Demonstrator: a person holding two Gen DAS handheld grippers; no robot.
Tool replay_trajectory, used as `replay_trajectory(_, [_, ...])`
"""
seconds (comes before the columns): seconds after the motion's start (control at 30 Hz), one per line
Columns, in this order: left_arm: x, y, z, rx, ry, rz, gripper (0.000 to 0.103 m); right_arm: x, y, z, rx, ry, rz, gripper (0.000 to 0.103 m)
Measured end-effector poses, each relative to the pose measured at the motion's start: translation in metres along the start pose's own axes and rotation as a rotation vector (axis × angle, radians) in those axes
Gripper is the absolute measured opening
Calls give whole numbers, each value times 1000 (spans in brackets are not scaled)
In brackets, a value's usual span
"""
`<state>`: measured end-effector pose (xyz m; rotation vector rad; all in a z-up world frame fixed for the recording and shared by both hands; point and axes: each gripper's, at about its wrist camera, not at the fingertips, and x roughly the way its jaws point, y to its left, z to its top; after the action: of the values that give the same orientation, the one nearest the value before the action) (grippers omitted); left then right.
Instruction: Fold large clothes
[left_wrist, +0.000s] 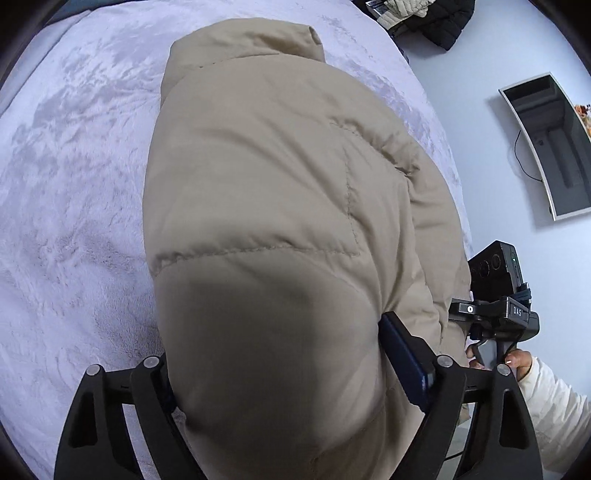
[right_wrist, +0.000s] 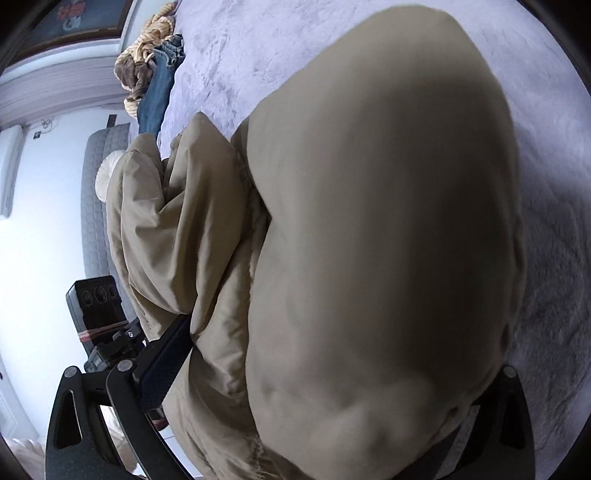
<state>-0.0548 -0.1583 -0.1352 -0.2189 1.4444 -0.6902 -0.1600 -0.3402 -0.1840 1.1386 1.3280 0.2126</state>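
A puffy beige quilted down jacket (left_wrist: 266, 206) bulges between the wide-set black fingers of the left gripper (left_wrist: 280, 373), its blue pad (left_wrist: 400, 354) against the fabric; the right gripper (right_wrist: 325, 391) likewise straddles a thick fold, though whether either truly pinches cannot be told. The jacket lies on a plush lavender bedspread (left_wrist: 74, 184), long axis running away from the left camera. Only the left view shows the wall-mounted television (left_wrist: 550, 147) and a cream sleeve (left_wrist: 550, 402); only the right shows blue jeans (right_wrist: 159, 92).
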Motion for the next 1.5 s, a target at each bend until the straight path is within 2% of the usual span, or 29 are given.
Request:
replay_trajectory(0.07, [-3,-9,0,12,-7,17,83,-4,1,-1,6,-8,28,71])
replay_trajectory(0.13, [-6,-19,1,28,-17,36,82,-10,6,-3,-2,-21,48,58])
replay_trajectory(0.17, [-11,-19,1,37,-23,43,82,-12,10,-4,-9,-26,53,53])
replay_trajectory(0.27, [-24,-18,1,61,-47,56,82,-15,23,-6,-30,-36,58,48])
replay_trajectory(0.6, [-84,27,38,98,-119,62,82,4,102,2,-111,-99,41,48])
replay_trajectory(0.83, [-140,101,74,104,-153,69,82,56,174,14,-159,-142,36,48])
replay_trajectory(1.0, [-168,164,98,75,-205,143,82,102,214,33,-203,-129,42,48])
replay_trajectory(1.1, [-167,202,109,38,-221,193,82,131,231,47,-233,-121,23,48])
replay_trajectory(1.2, [-149,227,111,23,-204,278,82,159,238,57,-249,-107,-39,48])
replay_trajectory(1.3, [-139,244,110,10,-204,272,82,174,236,64,-245,-107,-95,49])
replay_trajectory(1.4, [-136,242,107,35,-211,278,82,166,228,63,-201,-114,-124,56])
replay_trajectory(1.5, [-135,240,105,38,-212,283,83,154,239,57,-189,-135,-223,60])
